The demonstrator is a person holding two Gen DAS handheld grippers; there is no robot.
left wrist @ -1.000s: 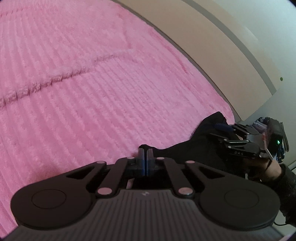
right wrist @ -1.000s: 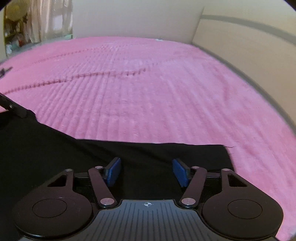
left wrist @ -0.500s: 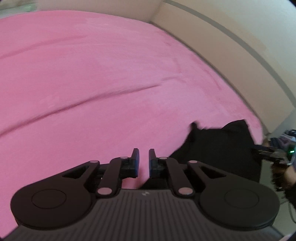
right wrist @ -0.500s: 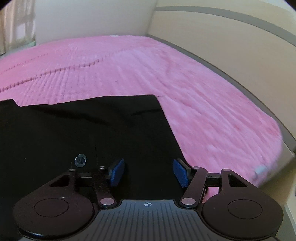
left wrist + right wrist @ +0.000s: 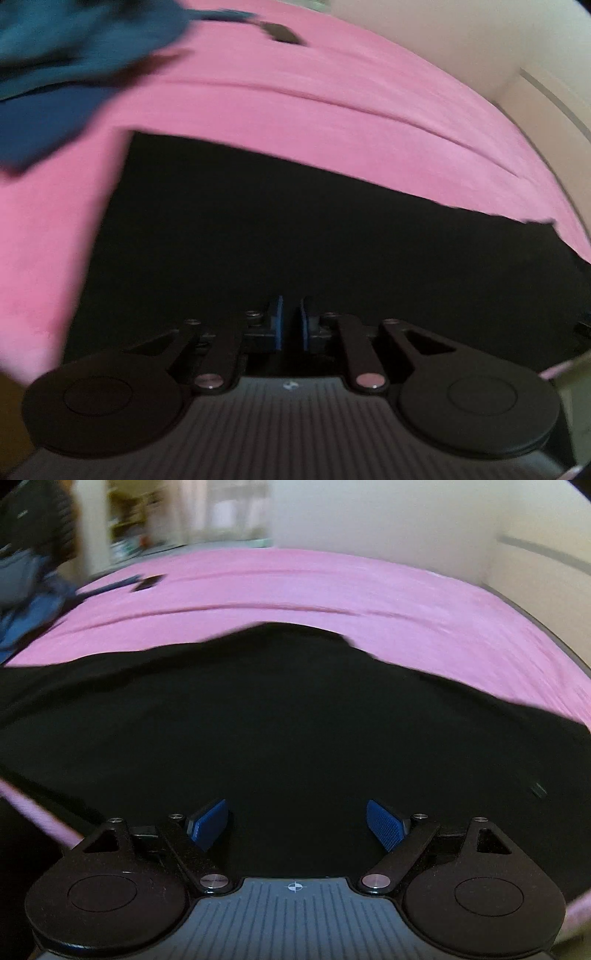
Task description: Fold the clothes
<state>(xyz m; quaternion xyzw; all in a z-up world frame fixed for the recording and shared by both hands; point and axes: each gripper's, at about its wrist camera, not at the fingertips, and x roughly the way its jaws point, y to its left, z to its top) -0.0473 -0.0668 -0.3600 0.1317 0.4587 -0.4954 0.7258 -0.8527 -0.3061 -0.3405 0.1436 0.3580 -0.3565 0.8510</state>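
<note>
Both grippers let go and swung back over the garment. Left gripper (image 5: 289, 325): a second ago its blue pads were pinched together at the cloth's edge; now they stood a narrow gap apart, jaws opening, nothing visible between them. Right gripper (image 5: 297, 825): jaws were half-spread before, now opening wide, blue pads apart with only cloth underneath, not gripped. The black fabric garment (image 5: 295, 240) lay flat just beyond both sets of fingers, filling the near half of each view, on the pink ribbed plush bedspread (image 5: 332, 92); its far edge ran roughly 9 to 3 o'clock in the left view, with a small hump at 12 in the right view. Earlier it was a bunched strip off at 3 o'clock of the left camera. I read that as one fold laid down and released, next fold not started. Further out at 10–11 o'clock: crumpled blue clothing (image 5: 55, 74) and a small dark flat object (image 5: 282, 33), both motion-blurred.
</note>
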